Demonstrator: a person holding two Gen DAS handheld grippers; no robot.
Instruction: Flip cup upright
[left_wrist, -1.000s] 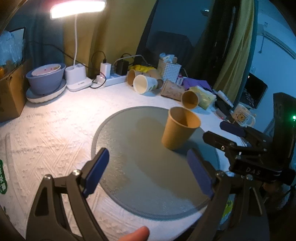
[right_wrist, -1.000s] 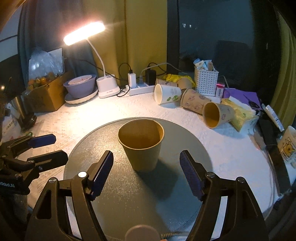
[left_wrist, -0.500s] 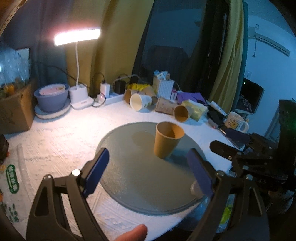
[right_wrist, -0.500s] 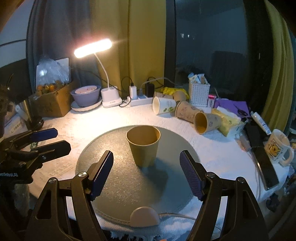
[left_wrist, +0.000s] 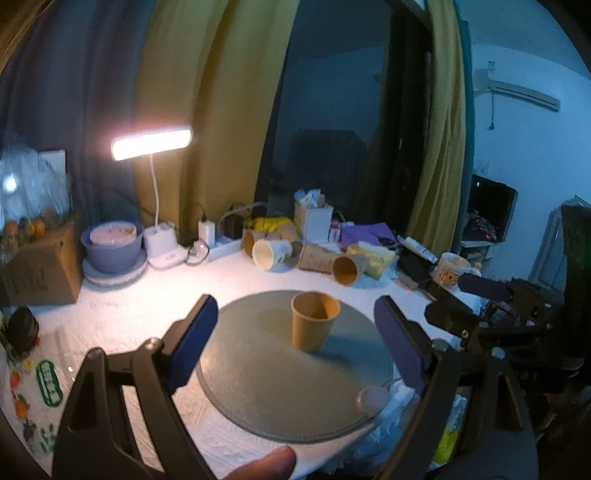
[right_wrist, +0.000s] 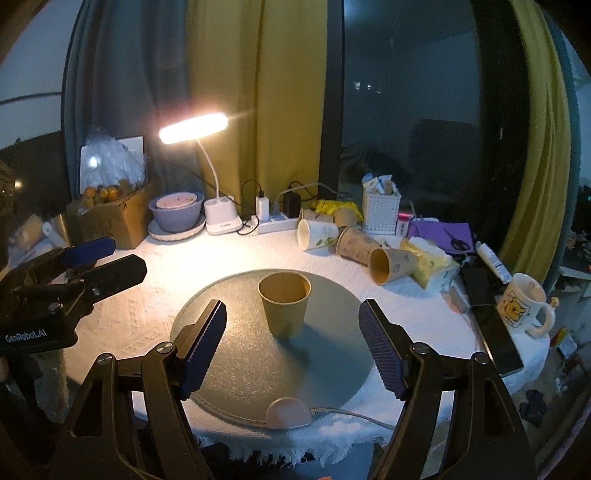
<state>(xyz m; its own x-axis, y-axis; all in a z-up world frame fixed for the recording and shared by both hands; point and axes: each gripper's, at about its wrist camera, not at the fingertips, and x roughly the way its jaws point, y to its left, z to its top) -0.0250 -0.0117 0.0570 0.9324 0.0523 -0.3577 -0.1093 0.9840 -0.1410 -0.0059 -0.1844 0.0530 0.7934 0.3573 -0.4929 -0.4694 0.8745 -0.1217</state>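
A plain brown paper cup (left_wrist: 313, 320) (right_wrist: 285, 304) stands upright, mouth up, near the middle of a round grey-green mat (left_wrist: 273, 384) (right_wrist: 332, 369). My left gripper (left_wrist: 295, 345) is open and empty, held back from the cup and above the mat's near side. My right gripper (right_wrist: 292, 347) is open and empty, also back from the cup, with the cup seen between its blue pads. The left gripper shows at the left edge of the right wrist view (right_wrist: 88, 258).
Several paper cups (right_wrist: 388, 263) lie on their sides at the back of the white-clothed table (right_wrist: 147, 295), by a white basket (right_wrist: 380, 212). A lit desk lamp (right_wrist: 192, 127), a bowl (right_wrist: 176, 214), a cardboard box (right_wrist: 110, 218), a power strip (right_wrist: 273, 223) and a mug (right_wrist: 521, 304) ring the table.
Both grippers have drawn back and up from the cup, which now looks smaller and farther. The cup has stayed upright on the mat. Both grippers stay open.
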